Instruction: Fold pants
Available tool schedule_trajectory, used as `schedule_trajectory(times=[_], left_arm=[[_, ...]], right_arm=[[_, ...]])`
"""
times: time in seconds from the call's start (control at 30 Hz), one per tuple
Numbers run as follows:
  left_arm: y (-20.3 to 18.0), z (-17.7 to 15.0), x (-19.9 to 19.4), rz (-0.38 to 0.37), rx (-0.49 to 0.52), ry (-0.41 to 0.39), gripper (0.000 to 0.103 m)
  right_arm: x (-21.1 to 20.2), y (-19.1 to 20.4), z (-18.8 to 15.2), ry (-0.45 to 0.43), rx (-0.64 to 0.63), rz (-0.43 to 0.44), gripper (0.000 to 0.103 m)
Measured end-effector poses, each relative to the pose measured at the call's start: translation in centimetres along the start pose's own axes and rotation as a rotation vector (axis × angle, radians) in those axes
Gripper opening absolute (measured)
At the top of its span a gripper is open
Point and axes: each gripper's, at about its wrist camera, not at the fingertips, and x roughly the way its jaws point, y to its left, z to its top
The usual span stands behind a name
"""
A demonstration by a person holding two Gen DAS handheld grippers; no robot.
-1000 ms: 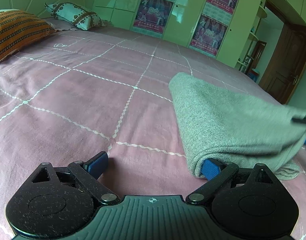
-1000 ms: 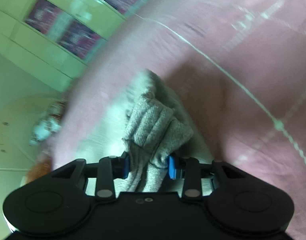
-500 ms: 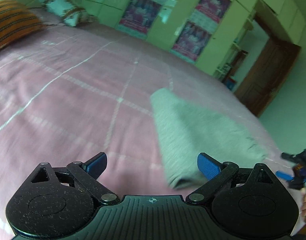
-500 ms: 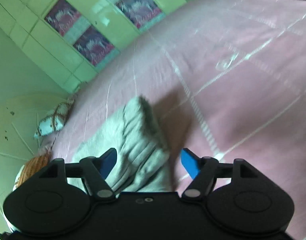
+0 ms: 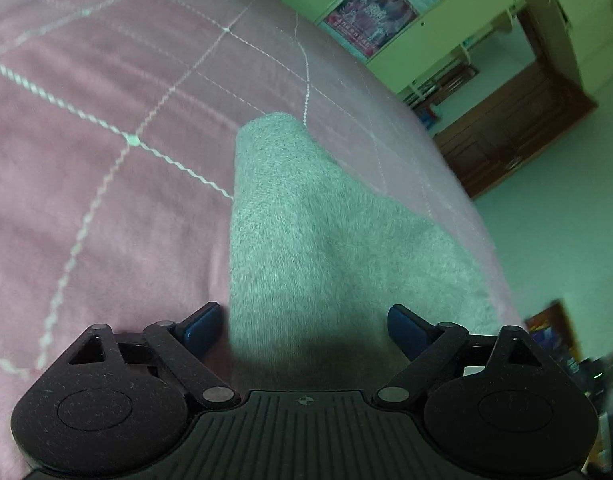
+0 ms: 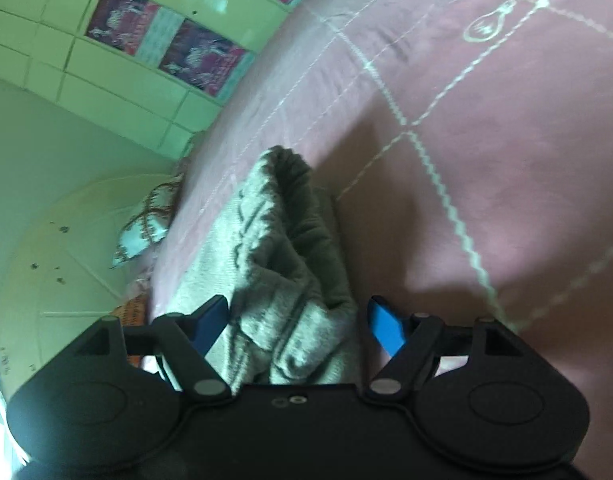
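The grey pants [image 5: 306, 240] lie folded in a thick bundle on the pink bedspread [image 5: 86, 160]. My left gripper [image 5: 306, 330] is open, its blue fingers wide apart over the near end of the bundle, holding nothing. In the right wrist view the pants [image 6: 282, 264] show their bunched, layered end. My right gripper [image 6: 298, 324] is open with the cloth lying between its spread blue fingers, not pinched.
The bedspread [image 6: 486, 140] has a white stitched grid. Green wardrobe doors with posters [image 5: 370, 12] stand beyond the bed. A brown wooden door [image 5: 518, 128] is at the right. A patterned pillow [image 6: 144, 232] lies at the bed's far end.
My right gripper was shut on the pants a second ago and has let go and opened. My left gripper has moved over the bundle's end and stayed open.
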Motion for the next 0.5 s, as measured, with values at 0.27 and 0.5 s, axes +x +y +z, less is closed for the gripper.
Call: schedule_trajectory(times=[0.27, 0.5], left_arm=[[2.1, 0.5, 1.2, -0.1, -0.1, 0.01, 0.087], [1.5, 0.6, 2.6, -0.122, -0.114, 0.043, 0.025]], right_arm=[[0.9, -0.7, 1.0, 0.028, 0.021, 0.088, 0.071], [3.3, 1.8, 1.4, 0.125, -0.06, -0.009, 0.053]])
